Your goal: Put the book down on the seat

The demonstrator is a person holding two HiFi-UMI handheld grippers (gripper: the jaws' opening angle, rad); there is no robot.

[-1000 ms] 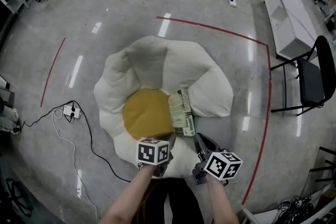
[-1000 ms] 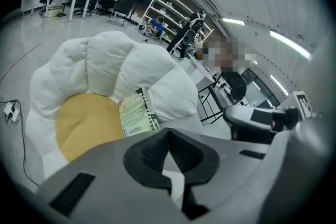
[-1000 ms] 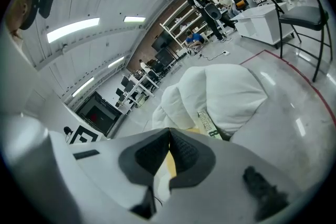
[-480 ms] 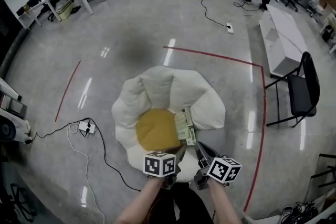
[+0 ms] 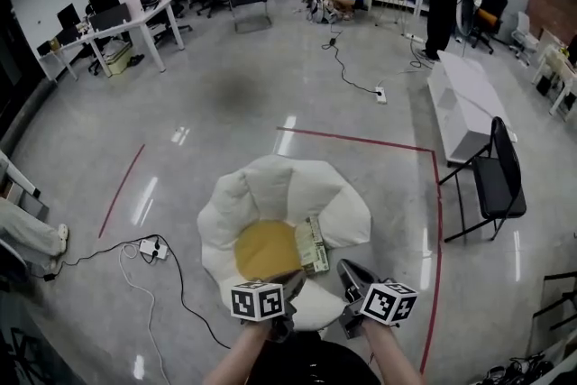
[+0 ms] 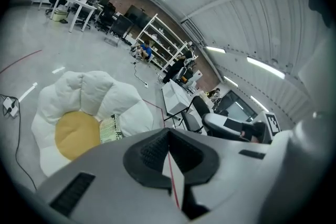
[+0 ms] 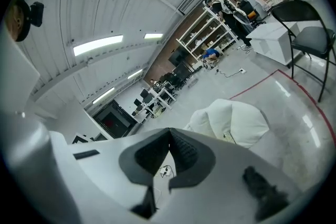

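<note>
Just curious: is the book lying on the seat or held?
Lying on the seat. The book rests flat at the right edge of the yellow centre; the left gripper and right gripper are shut on nothing.

The seat (image 5: pixel 270 185) is white with a yellow middle. The book (image 5: pixel 313 245) is pale green with dark print. The floor (image 5: pixel 225 95) is shiny grey with red lines. The chair (image 5: pixel 499 185) is black. The left gripper (image 6: pixel 169 144) and right gripper (image 7: pixel 169 152) are grey and black.
</note>
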